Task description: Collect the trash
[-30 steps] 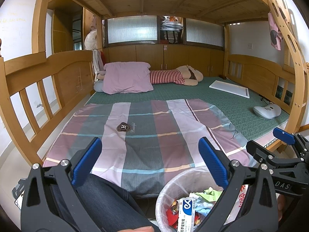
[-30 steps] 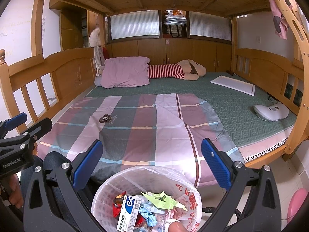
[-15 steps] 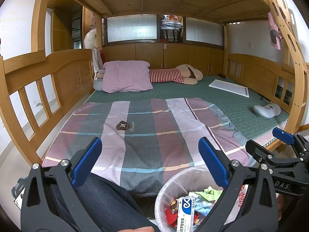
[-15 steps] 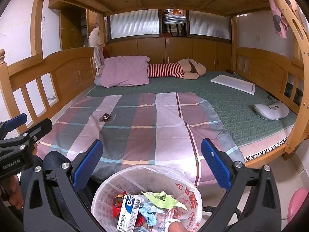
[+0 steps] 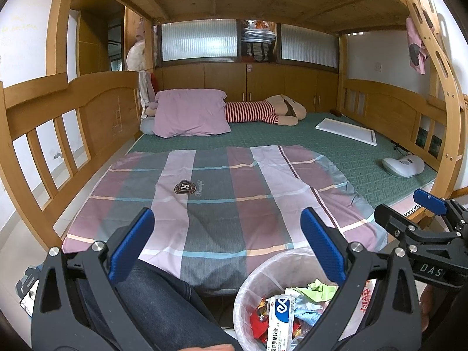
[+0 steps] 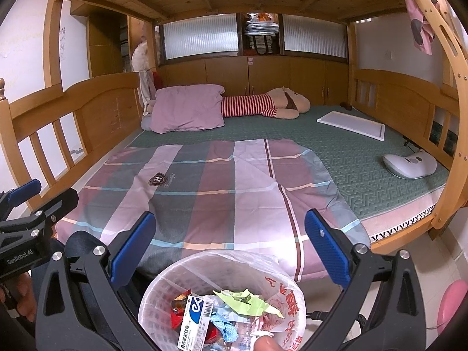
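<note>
A white lined trash bin stands on the floor at the foot of the bed, holding a white and blue box, a crumpled green paper, red wrappers and blue scraps. In the left wrist view the same bin sits low right. My left gripper is open and empty, above a dark trouser leg. My right gripper is open and empty, hovering over the bin. Each gripper shows at the edge of the other's view.
A striped blanket covers the near part of the green mattress. Farther back lie a purple pillow, a striped plush toy, a white board and a white device. Wooden rails flank the bed.
Both views have shifted very slightly; the grippers stay open and nothing on the bed or in the bin has moved.
</note>
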`<state>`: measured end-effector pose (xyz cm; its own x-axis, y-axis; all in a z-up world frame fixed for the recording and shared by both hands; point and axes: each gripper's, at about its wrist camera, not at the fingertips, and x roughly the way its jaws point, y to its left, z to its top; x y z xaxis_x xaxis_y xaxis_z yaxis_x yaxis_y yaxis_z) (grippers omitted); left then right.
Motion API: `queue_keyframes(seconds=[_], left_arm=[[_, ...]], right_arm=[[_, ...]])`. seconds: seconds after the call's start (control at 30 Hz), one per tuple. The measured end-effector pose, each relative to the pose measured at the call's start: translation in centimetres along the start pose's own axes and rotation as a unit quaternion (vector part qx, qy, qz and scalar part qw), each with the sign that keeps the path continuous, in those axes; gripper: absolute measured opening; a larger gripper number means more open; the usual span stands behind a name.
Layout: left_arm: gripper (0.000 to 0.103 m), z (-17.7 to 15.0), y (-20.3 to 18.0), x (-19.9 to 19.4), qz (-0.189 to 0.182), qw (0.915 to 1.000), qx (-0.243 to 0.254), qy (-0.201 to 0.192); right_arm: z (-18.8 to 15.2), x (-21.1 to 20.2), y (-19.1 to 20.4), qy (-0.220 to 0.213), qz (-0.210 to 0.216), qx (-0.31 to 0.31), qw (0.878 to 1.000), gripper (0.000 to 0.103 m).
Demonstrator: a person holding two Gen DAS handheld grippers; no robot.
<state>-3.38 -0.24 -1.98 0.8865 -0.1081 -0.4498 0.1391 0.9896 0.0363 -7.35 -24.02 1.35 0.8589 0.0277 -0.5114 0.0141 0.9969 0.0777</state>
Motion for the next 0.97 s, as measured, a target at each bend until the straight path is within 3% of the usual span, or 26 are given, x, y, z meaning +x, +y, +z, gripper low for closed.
queue_keyframes(seconds=[0.83,0.93,0.97], left_arm=[[0.099,-0.7,-0.8,1.0,-0.005,0.9996,-0.019,0.023],[0.099,-0.8,-0.5,1.9,0.004,0.9994,-0.016,0.031],[0.099,-0.8,-0.3,2.4,0.006,0.9992,-0.015,0.036]], right_arm=[[0.3,0.9,-0.8,0.018,-0.005,0.019,1.000,0.099],[1.0,-0.1,-1.3,-0.010,0.000,0.033,0.999,0.099],[1.6,-1.3,-1.4,-0.039,0.019,0.041,0.998,0.099]])
